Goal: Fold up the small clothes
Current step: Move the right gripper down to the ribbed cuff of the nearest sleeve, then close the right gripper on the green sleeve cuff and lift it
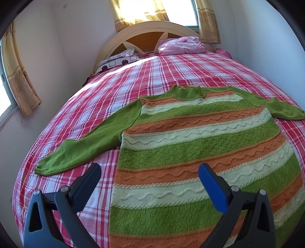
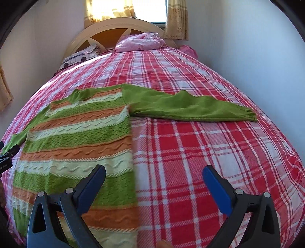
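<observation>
Left gripper [image 1: 149, 173] wide open, empty, over striped green-orange knit sweater [image 1: 200, 145] hem edge; right gripper [image 2: 154, 175] likewise; each plain green sleeve [image 2: 190, 106] lies crosswise, ahead of its own gripper.

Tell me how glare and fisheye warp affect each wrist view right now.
Left wrist view: the backlit window blows out white, and the red plaid bedspread bulges like a dome. Right wrist view: the same window glare; the striped green, orange and cream knitted sweater stays sharp and evenly lit.

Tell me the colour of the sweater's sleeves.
Plain green sleeves, clearest in the right wrist view.
</observation>
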`<act>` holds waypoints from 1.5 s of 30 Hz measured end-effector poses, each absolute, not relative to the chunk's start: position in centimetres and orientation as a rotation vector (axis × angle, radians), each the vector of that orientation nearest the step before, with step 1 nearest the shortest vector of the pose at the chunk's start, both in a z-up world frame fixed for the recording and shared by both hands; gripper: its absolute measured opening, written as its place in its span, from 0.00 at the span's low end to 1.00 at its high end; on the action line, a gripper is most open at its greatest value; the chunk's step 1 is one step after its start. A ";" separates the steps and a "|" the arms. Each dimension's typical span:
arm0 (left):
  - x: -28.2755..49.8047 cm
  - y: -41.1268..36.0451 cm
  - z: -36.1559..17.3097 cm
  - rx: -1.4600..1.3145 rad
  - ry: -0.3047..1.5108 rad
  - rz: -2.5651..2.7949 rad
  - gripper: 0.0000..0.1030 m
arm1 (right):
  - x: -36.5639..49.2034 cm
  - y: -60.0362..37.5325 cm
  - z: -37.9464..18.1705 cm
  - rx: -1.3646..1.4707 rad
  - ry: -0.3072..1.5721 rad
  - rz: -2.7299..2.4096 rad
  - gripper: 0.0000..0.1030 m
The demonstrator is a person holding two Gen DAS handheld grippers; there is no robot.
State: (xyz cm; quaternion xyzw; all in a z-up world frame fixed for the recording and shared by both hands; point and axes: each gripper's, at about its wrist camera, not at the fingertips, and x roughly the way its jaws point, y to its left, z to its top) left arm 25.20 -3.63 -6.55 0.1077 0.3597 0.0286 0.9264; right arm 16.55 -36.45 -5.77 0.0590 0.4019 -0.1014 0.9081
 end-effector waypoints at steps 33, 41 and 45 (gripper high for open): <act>38.3 -1.5 -11.2 0.125 0.798 0.176 1.00 | 23.9 -66.4 -10.2 0.691 0.805 -0.606 0.70; 38.6 0.5 -11.2 0.091 0.802 0.217 1.00 | 26.7 -67.4 -10.5 0.586 0.843 -0.616 0.11; 38.0 1.1 -10.8 0.083 0.789 0.215 1.00 | 26.8 -66.6 -9.4 0.569 0.815 -0.576 0.09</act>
